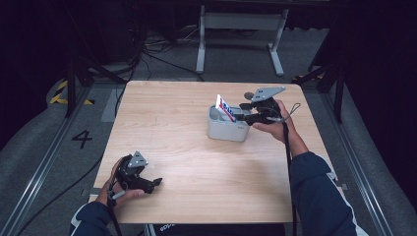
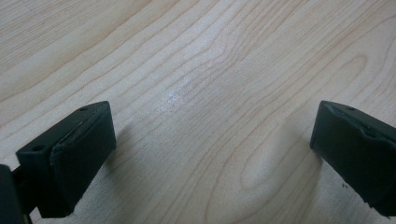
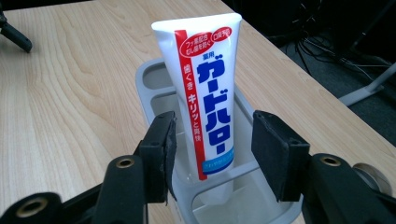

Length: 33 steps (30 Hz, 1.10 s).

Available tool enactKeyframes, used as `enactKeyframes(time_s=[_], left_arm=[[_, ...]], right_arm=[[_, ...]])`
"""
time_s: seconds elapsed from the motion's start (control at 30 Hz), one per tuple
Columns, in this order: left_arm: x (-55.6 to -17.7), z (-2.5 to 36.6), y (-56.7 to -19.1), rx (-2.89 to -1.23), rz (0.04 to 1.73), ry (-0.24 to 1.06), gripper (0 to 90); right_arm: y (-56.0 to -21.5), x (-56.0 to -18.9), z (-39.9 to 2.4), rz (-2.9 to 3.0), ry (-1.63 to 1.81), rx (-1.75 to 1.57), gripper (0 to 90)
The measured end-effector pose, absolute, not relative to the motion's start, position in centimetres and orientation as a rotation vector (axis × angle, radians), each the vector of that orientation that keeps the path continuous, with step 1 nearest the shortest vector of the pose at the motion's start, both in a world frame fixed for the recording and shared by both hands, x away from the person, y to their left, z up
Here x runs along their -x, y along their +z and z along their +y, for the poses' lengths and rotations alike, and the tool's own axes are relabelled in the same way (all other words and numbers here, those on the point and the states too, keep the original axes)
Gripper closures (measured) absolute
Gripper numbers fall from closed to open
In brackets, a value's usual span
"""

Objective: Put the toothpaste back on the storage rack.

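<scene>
Toothpaste tube standing in a grey holder

The white tube (image 3: 205,98), printed with blue and red Japanese lettering, leans in the grey holder (image 1: 227,129) at the table's (image 1: 177,128) two o'clock. The right gripper (image 3: 212,149) flanks it, jaws apart, pads clear of the tube. The left gripper (image 1: 156,182), at seven o'clock, is spread wide over bare wood.

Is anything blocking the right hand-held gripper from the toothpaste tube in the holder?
Nothing visible. The tube stands in the grey holder, between the right hand-held gripper's open jaws, with a gap on each side. The pads don't touch it.
</scene>
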<state>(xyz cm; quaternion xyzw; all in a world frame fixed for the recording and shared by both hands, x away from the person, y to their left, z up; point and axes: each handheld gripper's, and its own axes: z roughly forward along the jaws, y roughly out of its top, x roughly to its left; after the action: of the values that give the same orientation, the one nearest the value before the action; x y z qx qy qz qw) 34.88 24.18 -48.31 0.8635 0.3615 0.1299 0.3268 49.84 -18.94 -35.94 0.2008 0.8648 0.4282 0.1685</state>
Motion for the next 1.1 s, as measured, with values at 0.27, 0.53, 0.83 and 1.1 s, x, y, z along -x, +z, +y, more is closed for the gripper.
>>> enactKeyframes(time_s=[0.27,0.53,0.83,1.1], left_arm=[[-34.9,24.2,-48.3,-2.261,0.946,0.342,0.5],[-34.9,24.2,-48.3,-2.262,0.946,0.335,0.4],[-34.9,24.2,-48.3,-2.266,0.942,0.337,0.3],[-34.9,24.2,-48.3,-2.266,0.942,0.335,0.3]], right_arm=[[-35.6,-48.3,-19.4,2.463,1.17,-0.564,42.8],[-35.4,-46.8,-20.5,2.447,1.129,-0.577,35.4],[-35.9,-45.1,-22.1,2.454,1.07,-0.586,33.5],[-36.5,-43.8,-23.6,2.459,1.013,-0.591,30.8]])
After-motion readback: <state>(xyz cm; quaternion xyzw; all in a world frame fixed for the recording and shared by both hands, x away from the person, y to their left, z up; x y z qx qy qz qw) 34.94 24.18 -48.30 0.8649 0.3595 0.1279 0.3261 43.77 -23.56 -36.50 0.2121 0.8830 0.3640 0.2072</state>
